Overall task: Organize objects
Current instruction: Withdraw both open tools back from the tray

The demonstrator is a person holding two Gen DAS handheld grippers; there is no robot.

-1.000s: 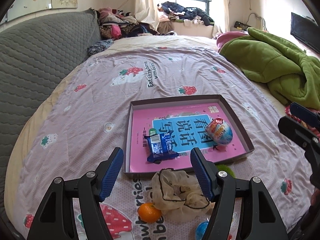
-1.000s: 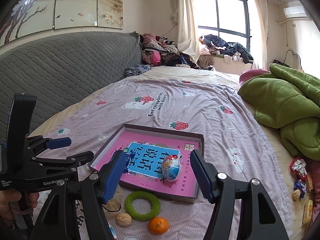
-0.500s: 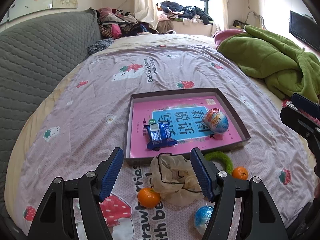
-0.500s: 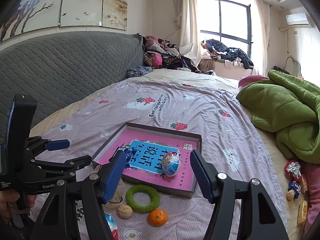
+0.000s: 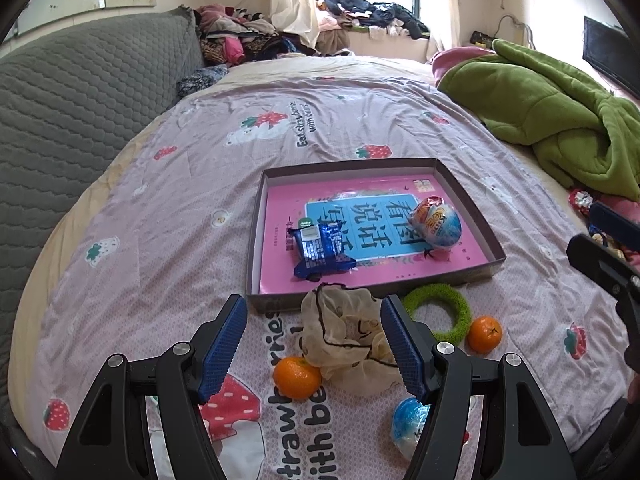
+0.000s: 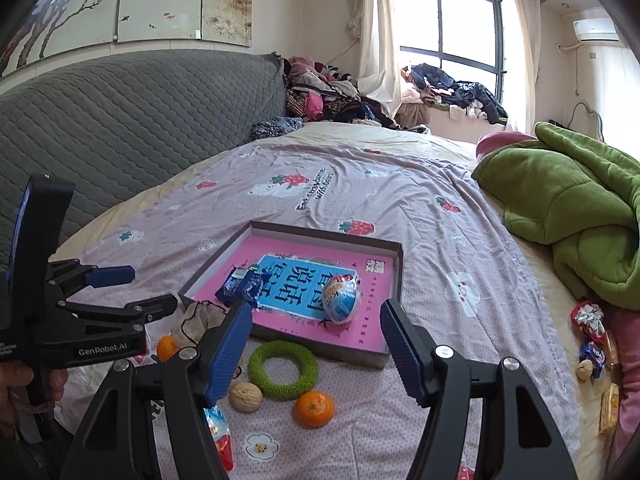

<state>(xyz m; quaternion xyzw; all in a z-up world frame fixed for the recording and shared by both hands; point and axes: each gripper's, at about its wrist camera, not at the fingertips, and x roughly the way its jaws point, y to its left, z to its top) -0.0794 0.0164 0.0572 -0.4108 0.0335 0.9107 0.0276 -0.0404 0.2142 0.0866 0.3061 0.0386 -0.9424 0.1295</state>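
Note:
A shallow dark tray lies on the bed with a pink book as its floor. On the book rest a blue snack packet and a foil egg. Just in front of the tray lie a beige scrunchie, a green ring, two tangerines and a blue foil ball. My left gripper hovers open over the scrunchie, holding nothing. My right gripper is open and empty above the green ring, a walnut and a tangerine.
A crumpled green blanket fills the bed's right side, with loose wrapped snacks below it. A grey quilted headboard runs along the left. Clothes are piled at the far end by the window. A hand holds the left gripper.
Both grippers have drawn back from the tray, which now looks smaller and farther. The green ring, tangerines and blue foil ball have come fully into the left view. Jaws unchanged.

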